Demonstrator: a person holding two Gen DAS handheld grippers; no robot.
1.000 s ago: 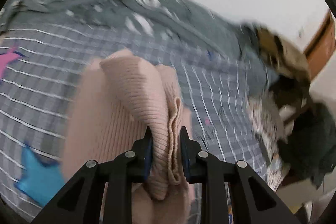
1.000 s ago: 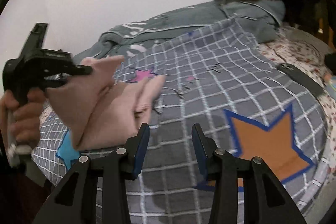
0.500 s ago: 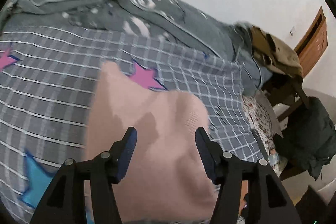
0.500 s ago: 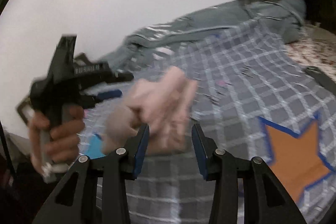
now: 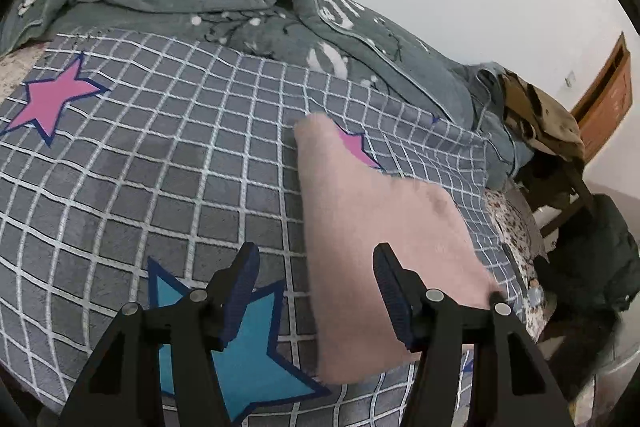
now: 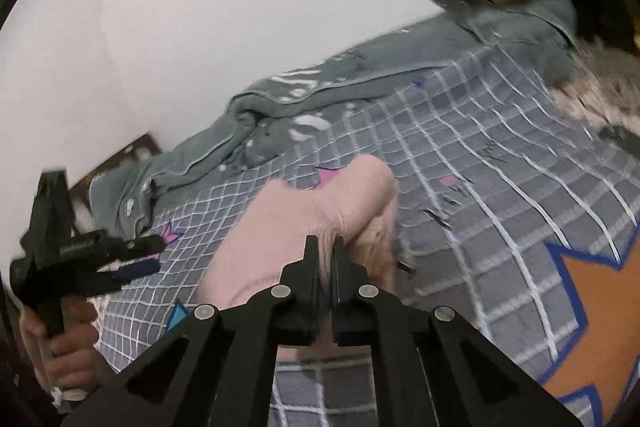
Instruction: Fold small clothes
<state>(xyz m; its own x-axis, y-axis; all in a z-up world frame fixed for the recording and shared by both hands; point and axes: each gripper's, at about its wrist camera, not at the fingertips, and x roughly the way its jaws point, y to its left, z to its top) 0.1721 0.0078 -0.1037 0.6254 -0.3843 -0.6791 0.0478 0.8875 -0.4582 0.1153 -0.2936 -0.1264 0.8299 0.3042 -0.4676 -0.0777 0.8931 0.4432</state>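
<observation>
Pink ribbed knit garment (image 6: 280, 227) lies on the grey checked bedspread (image 5: 160, 167), pinched by the right gripper (image 6: 325, 247); the left gripper (image 5: 316, 279), spread, hovers beside it.

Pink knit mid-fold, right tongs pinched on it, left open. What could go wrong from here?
1. The right tongs have just closed on only a thin edge of the pink knit garment; a pull may let it slip out.
2. The left tongs stand open beside the garment, holding nothing, so the fold could fall open or bunch.
3. Dragging it over the checked bedspread may wrinkle both.
</observation>
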